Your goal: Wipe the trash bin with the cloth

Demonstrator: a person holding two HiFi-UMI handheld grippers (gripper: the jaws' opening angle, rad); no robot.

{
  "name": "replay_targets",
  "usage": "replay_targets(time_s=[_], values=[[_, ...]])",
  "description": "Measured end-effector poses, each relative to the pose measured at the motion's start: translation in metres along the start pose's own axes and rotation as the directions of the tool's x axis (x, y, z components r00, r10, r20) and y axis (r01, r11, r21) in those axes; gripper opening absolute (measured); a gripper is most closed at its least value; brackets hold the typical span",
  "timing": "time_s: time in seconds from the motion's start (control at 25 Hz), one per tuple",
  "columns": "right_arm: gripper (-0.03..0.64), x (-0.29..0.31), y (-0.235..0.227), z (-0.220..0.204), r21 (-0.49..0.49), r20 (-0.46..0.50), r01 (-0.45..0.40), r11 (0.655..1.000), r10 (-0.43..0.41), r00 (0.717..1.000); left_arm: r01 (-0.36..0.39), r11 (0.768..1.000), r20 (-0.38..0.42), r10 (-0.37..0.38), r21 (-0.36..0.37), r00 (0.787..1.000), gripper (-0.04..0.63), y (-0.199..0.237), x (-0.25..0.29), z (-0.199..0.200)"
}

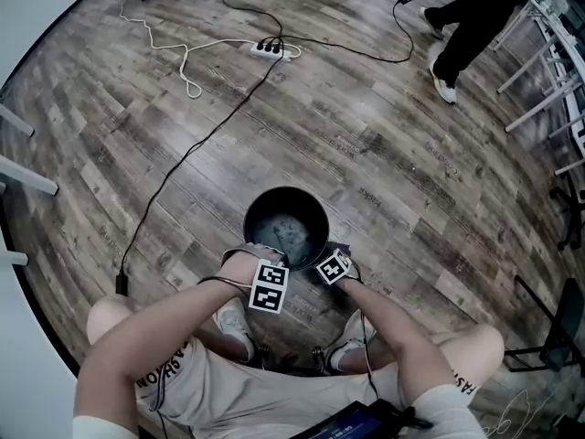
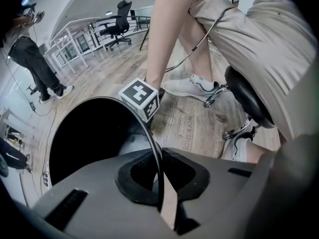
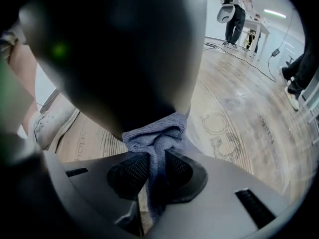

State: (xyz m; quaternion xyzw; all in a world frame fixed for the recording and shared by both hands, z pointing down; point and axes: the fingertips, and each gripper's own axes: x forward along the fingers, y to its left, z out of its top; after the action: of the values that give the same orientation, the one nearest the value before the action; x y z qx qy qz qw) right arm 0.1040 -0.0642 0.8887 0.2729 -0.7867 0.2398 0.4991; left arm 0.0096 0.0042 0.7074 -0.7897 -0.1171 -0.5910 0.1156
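Observation:
A round black trash bin stands on the wood floor just in front of my feet. My left gripper is at its near rim, and in the left gripper view the jaws are shut on the thin rim of the trash bin. My right gripper is at the bin's near right side. Its jaws are shut on a bunched grey-blue cloth, which presses against the bin's dark outer wall. The right gripper's marker cube shows across the bin.
My shoes and knees sit close behind the bin. A white power strip with cables lies further out on the floor. A person stands at the top right beside metal desk legs. A black stand is at the right.

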Motion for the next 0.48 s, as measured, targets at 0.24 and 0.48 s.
replay_targets(time_s=[0.24,0.48], values=[[0.061,-0.035,-0.011,-0.010,0.096,-0.024,0.055,0.994,-0.053,0.998,-0.034,0.999,0.015,0.035,-0.022,0.999,0.034,0.002,0.000,0.004],[0.061,-0.119,0.005,-0.008,0.097,0.015,-0.031,0.995,0.030,0.999,0.013,0.998,0.063,-0.009,-0.064,0.998,0.120,-0.002,-0.010,0.008]])
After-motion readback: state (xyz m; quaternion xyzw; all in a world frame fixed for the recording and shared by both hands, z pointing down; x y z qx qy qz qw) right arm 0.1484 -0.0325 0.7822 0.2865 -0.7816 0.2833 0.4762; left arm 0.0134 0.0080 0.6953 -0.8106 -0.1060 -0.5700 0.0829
